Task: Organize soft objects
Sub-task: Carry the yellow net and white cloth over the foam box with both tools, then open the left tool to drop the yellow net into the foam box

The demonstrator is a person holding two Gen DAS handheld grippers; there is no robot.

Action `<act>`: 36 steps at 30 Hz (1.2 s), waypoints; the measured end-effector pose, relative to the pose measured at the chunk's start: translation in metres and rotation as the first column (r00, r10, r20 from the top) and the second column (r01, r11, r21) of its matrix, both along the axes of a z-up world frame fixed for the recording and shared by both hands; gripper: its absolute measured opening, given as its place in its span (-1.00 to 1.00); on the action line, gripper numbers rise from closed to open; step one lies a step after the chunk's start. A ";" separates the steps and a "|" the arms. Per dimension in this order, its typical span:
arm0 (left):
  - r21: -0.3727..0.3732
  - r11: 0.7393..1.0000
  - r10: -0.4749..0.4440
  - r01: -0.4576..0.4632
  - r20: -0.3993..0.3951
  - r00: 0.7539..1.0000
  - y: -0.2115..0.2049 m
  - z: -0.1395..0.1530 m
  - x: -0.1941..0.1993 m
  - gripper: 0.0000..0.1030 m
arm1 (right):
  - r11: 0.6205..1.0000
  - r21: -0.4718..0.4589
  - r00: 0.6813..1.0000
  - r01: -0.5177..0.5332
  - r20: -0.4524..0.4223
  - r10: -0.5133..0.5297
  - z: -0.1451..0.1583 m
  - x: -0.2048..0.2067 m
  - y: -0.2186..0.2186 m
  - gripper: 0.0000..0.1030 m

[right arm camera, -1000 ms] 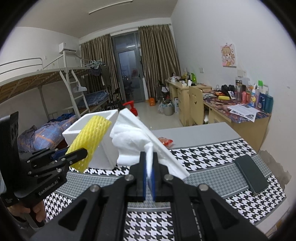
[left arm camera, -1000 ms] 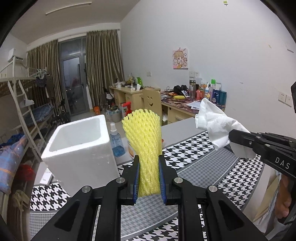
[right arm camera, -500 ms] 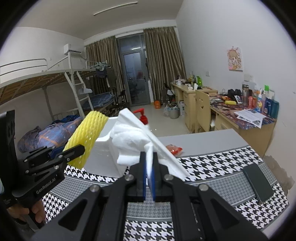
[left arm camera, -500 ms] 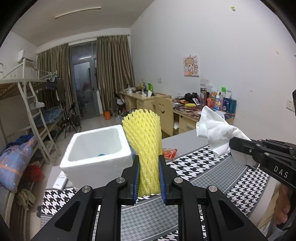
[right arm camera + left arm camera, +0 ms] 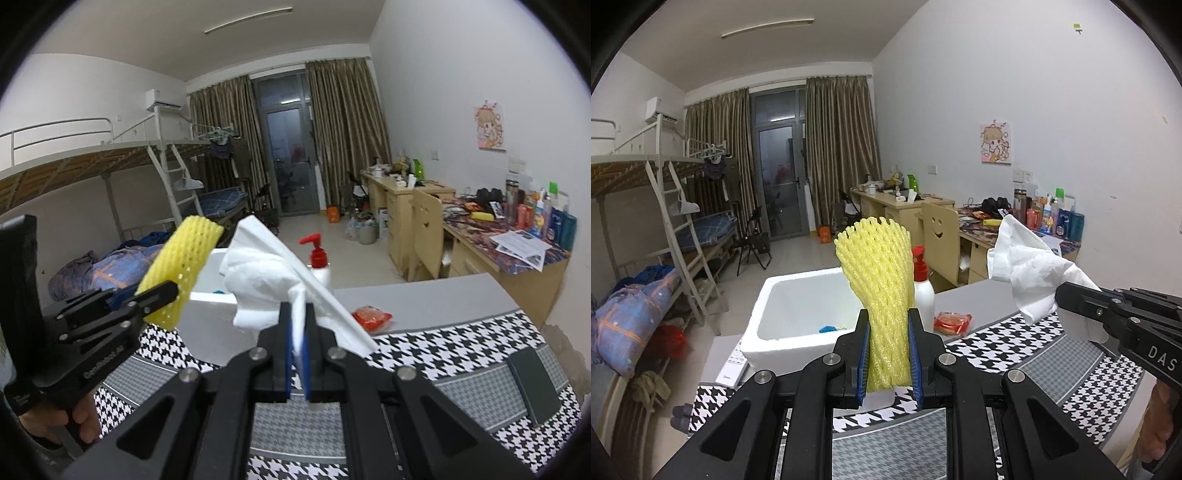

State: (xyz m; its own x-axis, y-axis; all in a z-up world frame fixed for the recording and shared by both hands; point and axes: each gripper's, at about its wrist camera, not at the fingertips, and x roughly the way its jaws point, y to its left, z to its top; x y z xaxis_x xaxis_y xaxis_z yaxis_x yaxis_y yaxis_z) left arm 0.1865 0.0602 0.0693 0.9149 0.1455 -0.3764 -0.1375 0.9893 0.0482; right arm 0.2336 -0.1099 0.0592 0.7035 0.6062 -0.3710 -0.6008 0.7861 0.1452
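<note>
My left gripper (image 5: 888, 332) is shut on a yellow foam fruit net (image 5: 877, 273) and holds it upright in the air, just in front of an open white foam box (image 5: 798, 317). The net also shows in the right wrist view (image 5: 183, 273). My right gripper (image 5: 297, 332) is shut on a crumpled white tissue (image 5: 266, 284), held in the air to the right of the left gripper (image 5: 162, 295). In the left wrist view the tissue (image 5: 1027, 273) hangs from the right gripper (image 5: 1060, 301). Something blue lies inside the box.
A white pump bottle with a red top (image 5: 922, 291) stands right of the box. A red snack packet (image 5: 952, 322) lies on the grey table. A dark phone (image 5: 532, 386) lies on the houndstooth mat (image 5: 443, 354). Desks and a bunk bed stand behind.
Both grippers have risen and tilted, so the box's inside now shows. The pump bottle and red packet have come into view. Both holds are unchanged.
</note>
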 end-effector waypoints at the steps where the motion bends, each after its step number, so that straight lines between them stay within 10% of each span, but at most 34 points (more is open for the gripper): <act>1: -0.002 1.000 0.004 -0.004 0.000 1.000 0.002 0.001 0.001 -0.62 | 1.000 -0.002 1.000 -0.002 0.002 0.002 0.001 0.001 0.003 -0.88; 36: -0.073 0.992 0.095 -0.101 -0.074 0.993 0.072 -0.008 0.074 -0.62 | 0.998 -0.057 0.998 -0.026 -0.061 0.022 0.012 0.044 0.083 -0.88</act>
